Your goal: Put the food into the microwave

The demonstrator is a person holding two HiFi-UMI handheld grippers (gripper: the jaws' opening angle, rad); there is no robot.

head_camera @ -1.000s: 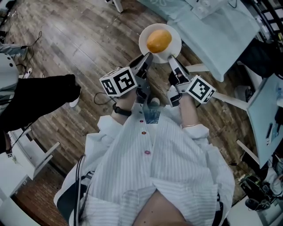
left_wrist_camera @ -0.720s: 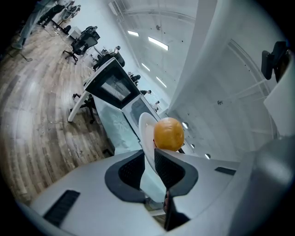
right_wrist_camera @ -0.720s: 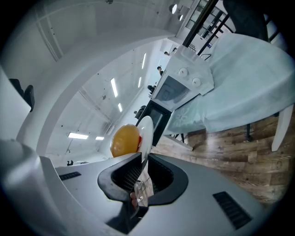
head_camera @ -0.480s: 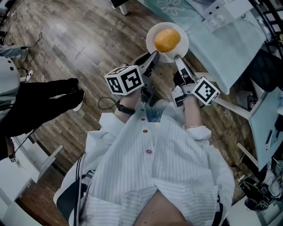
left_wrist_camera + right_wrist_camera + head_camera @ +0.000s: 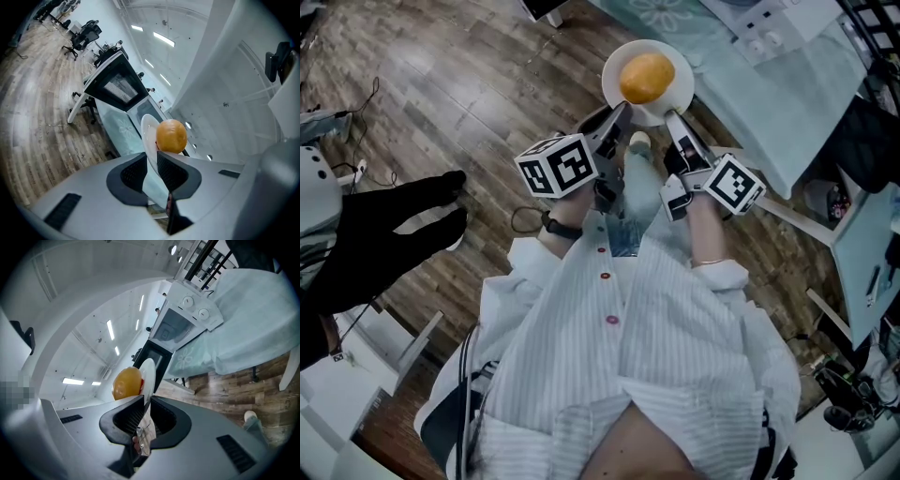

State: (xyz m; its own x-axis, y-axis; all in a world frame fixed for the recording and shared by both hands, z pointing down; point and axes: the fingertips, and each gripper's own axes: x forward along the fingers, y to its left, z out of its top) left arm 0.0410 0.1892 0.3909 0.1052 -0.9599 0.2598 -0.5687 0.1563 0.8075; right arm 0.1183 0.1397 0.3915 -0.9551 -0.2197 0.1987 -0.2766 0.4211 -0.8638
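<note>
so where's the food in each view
Head view: food top centre, on the plate.
Left gripper view: food at centre, above the jaws, right of the plate's rim.
Right gripper view: food left of centre, above the jaws, left of the rim.
Shared landmark: the white plate.

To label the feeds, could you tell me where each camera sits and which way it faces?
Head view: on the head, steeply down at plate with food; shirt, left gripper, right gripper show.
Left gripper view: on left gripper, along its jaws shut on the plate rim, toward the table.
Right gripper view: likewise, jaws shut on the opposite rim, facing the microwave.
All share plate and food.
</note>
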